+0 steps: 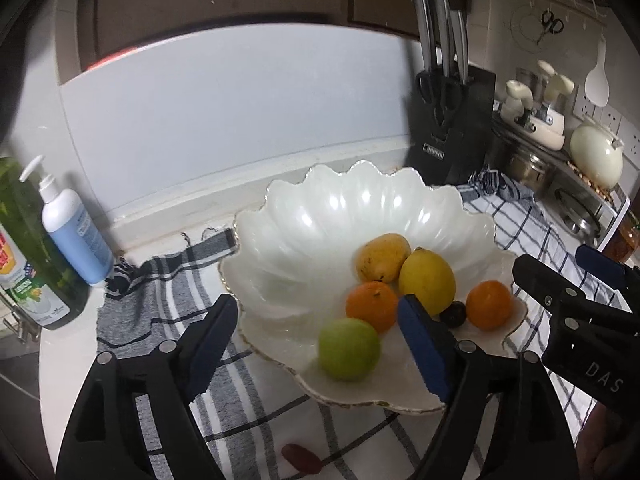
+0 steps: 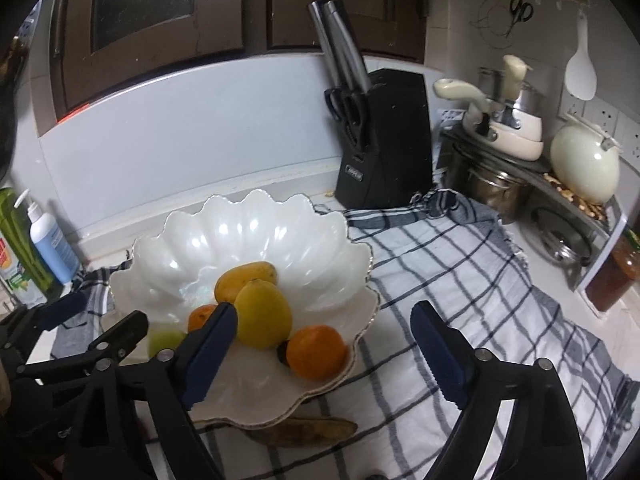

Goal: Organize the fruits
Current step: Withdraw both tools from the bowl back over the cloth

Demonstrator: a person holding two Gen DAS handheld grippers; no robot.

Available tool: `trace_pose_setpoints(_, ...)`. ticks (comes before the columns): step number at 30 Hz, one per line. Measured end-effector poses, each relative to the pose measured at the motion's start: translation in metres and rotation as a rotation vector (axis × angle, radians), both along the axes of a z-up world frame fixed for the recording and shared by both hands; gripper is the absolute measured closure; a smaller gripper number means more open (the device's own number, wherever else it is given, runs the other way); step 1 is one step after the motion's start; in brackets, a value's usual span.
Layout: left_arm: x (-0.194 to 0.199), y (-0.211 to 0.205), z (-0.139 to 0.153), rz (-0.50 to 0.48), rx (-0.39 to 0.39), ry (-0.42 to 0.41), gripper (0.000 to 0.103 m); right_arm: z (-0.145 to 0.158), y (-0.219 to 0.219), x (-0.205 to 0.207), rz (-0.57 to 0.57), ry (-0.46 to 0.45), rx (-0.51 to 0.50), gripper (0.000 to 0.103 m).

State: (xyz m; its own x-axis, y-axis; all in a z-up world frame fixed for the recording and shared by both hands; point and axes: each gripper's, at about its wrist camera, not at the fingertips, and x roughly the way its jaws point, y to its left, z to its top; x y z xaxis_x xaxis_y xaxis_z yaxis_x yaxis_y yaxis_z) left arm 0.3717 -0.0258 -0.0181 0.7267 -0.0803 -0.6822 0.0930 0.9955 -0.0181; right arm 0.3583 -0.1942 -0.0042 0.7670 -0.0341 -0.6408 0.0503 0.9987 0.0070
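Left gripper (image 1: 316, 332): jaws spread wide, nothing between them; it hovers over the near-left edge of the bowl, with the green fruit lying between its two fingers in the left wrist view.
Right gripper (image 2: 324, 340): jaws spread wide, holding nothing; its left finger sits over the bowl, its right finger over the cloth.
Bowl (image 1: 304, 216): white, scalloped, with a thin gold rim; it rests on the checked cloth.
Fruit in bowl: a mango (image 1: 382, 256) at the back, touching a lemon (image 1: 427, 276); one orange (image 1: 372, 306) in front of the mango; a second orange (image 1: 489, 304) at the right rim; a small dark fruit (image 1: 454, 314) between the lemon and the second orange; a green fruit (image 1: 349, 348) nearest the camera.
Cloth (image 2: 460, 264): white with dark stripes, spread over the counter under the bowl.
Brown object (image 2: 304, 432): flat and elongated, on the cloth just in front of the bowl; its identity cannot be told.
Red object (image 1: 300, 462): small, on the cloth in front of the bowl.
Knife block (image 2: 384, 140): black, behind the bowl against the wall.
Bottles (image 1: 76, 228): a blue pump bottle and a green one, left of the cloth.
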Motion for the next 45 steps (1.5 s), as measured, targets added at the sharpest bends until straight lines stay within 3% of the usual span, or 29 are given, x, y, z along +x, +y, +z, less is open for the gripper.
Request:
trace_pose_setpoints(18,-0.072,-0.001,0.045,-0.006,0.005,-0.077,0.016,0.036,-0.007,-0.076,-0.035,-0.061,0.015,0.011)
trace_pose_setpoints(33,-0.121,-0.015,0.044,-0.052,0.006,-0.064,0.016,0.037,-0.019,-0.13,-0.059,-0.059,0.026,0.011)
trace_pose_setpoints(45,-0.151,-0.024,0.031,-0.075,0.015,-0.047,0.016,0.02,-0.026,-0.164,-0.071,-0.034,0.029,0.011)
